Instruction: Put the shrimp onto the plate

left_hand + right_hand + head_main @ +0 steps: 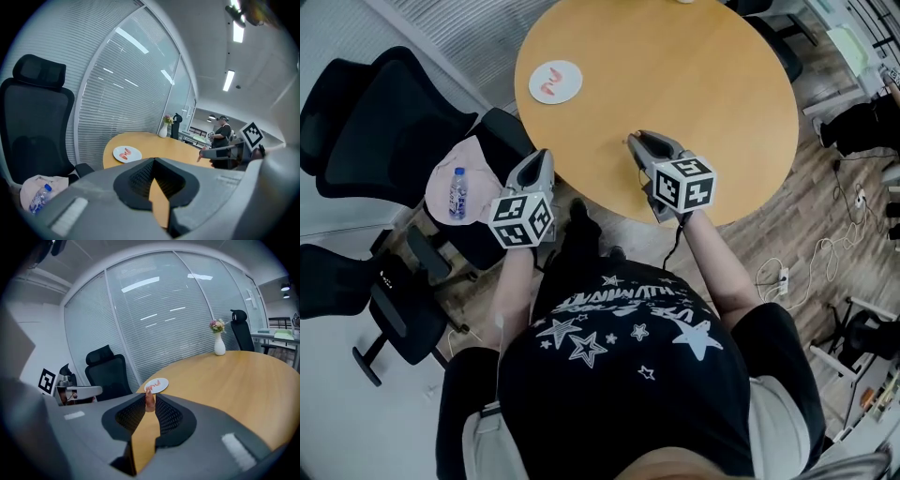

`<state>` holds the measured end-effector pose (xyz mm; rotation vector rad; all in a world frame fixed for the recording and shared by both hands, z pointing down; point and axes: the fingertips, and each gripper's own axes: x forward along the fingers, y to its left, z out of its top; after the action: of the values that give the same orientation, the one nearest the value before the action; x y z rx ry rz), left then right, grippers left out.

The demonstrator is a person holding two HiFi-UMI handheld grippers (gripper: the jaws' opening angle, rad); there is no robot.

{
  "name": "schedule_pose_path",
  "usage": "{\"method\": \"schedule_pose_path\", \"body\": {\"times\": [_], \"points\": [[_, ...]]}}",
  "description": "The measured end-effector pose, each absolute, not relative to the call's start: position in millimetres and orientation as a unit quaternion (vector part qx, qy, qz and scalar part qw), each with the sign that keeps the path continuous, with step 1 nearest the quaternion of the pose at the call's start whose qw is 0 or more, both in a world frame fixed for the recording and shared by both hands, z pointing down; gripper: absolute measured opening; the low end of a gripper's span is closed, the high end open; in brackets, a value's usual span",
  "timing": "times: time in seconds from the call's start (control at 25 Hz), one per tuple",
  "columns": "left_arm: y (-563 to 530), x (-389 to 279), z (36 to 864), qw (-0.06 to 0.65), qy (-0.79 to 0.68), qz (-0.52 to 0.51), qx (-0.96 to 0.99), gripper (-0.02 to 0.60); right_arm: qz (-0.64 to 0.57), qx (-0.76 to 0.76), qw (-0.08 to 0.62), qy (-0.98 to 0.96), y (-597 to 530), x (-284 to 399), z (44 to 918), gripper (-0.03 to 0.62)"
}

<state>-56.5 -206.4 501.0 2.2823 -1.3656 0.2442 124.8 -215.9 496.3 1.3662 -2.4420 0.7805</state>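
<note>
A white plate (555, 82) lies at the far left of the round wooden table (703, 84), with pink shrimp (549, 82) on it. The left gripper view shows the plate (127, 153) ahead; in the right gripper view the plate (157, 385) lies straight beyond the jaws. My right gripper (631, 141) hovers over the table's near edge, shut on a small pink shrimp (149, 401) that stands up between its tips. My left gripper (546, 153) sits just off the table's left edge, its jaws together at the tips with nothing in them.
Black office chairs (356, 122) stand left of the table; one holds a pink cloth and a water bottle (457, 192). A white vase with flowers (219, 344) stands at the table's far side. A person (221, 133) stands in the background. Cables (787, 272) lie on the floor at the right.
</note>
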Motion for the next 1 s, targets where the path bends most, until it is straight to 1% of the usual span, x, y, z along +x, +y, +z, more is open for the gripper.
{"method": "schedule_pose_path", "body": {"times": [0.44,0.68,1.0], "points": [[-265.6,-85.1,539.1,0.268,-0.492,0.103,0.822,0.002,0.315,0.446,0.146,-0.825,-296.0,67.7,537.7,0.068],[-295.2,-94.8,561.6,0.285,-0.482,0.113,0.821,0.002,0.369,0.450,0.136,-0.802,-338.2,38.5,566.1,0.067],[-326.6,-103.4,572.8,0.292,-0.474,0.118,0.822,0.002,0.401,0.446,0.156,-0.785,-365.1,19.1,594.2,0.068]]}}
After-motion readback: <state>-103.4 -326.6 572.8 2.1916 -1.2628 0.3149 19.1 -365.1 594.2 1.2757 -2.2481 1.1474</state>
